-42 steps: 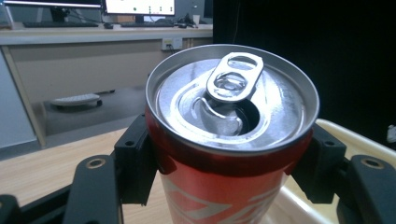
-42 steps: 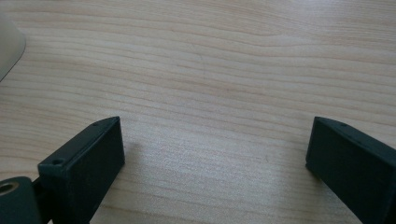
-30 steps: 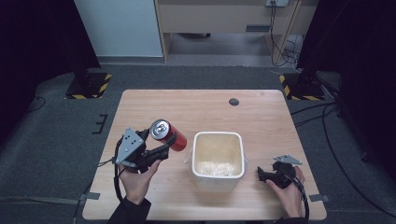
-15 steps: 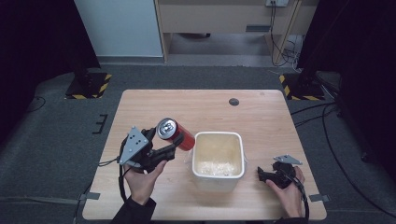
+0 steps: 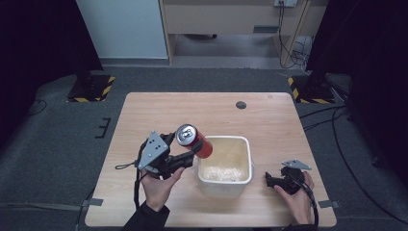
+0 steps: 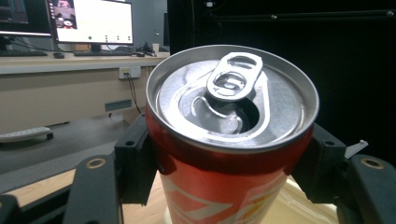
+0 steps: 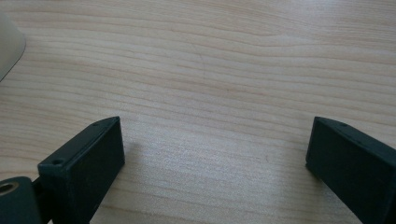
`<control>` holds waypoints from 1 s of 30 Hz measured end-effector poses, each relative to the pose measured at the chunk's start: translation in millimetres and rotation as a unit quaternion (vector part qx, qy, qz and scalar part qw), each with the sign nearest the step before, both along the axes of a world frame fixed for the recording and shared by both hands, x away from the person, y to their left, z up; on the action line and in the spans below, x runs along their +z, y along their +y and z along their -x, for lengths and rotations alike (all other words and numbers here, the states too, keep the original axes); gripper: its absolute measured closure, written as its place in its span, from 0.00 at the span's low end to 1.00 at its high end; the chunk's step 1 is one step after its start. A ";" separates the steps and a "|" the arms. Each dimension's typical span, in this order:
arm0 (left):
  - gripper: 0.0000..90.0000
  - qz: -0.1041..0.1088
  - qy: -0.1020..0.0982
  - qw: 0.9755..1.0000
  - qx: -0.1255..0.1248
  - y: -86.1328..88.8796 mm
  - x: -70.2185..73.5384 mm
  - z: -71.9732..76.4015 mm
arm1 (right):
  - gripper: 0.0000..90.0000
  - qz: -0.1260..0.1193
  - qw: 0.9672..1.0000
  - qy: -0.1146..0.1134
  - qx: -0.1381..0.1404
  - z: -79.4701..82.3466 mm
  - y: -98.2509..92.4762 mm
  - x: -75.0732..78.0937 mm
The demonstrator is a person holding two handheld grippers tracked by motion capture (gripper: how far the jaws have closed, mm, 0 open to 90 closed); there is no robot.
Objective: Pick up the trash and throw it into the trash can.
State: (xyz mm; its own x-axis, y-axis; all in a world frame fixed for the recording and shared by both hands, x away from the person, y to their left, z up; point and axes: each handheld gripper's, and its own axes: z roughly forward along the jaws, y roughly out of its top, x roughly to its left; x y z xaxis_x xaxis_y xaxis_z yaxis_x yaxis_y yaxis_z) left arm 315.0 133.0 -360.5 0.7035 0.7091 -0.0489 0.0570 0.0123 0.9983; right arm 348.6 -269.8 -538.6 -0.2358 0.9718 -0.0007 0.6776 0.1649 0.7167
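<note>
Can [image 5: 193, 141] clamped in left tongs [image 5: 191, 153], tilted, opened top up.
Its base hangs just over the white tub [image 5: 248, 160]; right tongs [image 5: 267, 180] rest gaping wide on the desk [image 5: 202, 108], holding nothing.

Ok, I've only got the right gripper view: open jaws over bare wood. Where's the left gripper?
Observer: The left gripper is shut on a red can, held above the table beside the white tub.
Operator: Is the can sealed?
Observer: No, the left gripper view shows its tab lifted and the mouth open.
Operator: Anything in the tub?
Observer: Some pale stuff lies at its bottom; I can't tell what it is.
</note>
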 end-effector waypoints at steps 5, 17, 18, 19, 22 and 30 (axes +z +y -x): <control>0.37 -0.002 0.002 1.000 -0.011 -9.0 -2.1 -1.7 | 0.05 -0.001 1.000 0.000 -0.001 0.0 0.1 0.1; 0.37 -0.016 0.020 0.999 -0.029 -26.2 -14.1 -6.4 | 0.05 0.000 1.000 0.000 0.000 0.0 0.1 0.1; 0.37 -0.020 0.022 0.999 -0.031 -27.7 -15.8 -6.9 | 0.05 0.000 1.000 0.000 0.000 0.0 0.0 0.0; 0.37 -0.020 0.022 0.999 -0.031 -27.7 -15.8 -6.9 | 0.05 0.000 1.000 0.000 0.000 0.0 0.0 0.0; 0.37 -0.028 0.030 0.999 -0.036 -31.4 -22.0 -8.4 | 0.05 0.000 1.000 0.000 0.000 0.0 0.0 0.0; 0.37 -0.039 0.050 0.997 -0.043 -36.8 -39.2 -13.2 | 0.05 -0.001 1.000 0.000 0.000 0.0 0.1 0.0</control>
State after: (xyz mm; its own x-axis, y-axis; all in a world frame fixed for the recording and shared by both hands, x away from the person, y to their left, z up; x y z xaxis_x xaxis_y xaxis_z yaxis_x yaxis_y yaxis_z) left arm 328.2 96.2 -399.7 0.7557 0.6511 -0.0699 0.1547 -0.0738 0.9852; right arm 348.6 -269.7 -538.6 -0.2353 0.9719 0.0006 0.6782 0.1638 0.7164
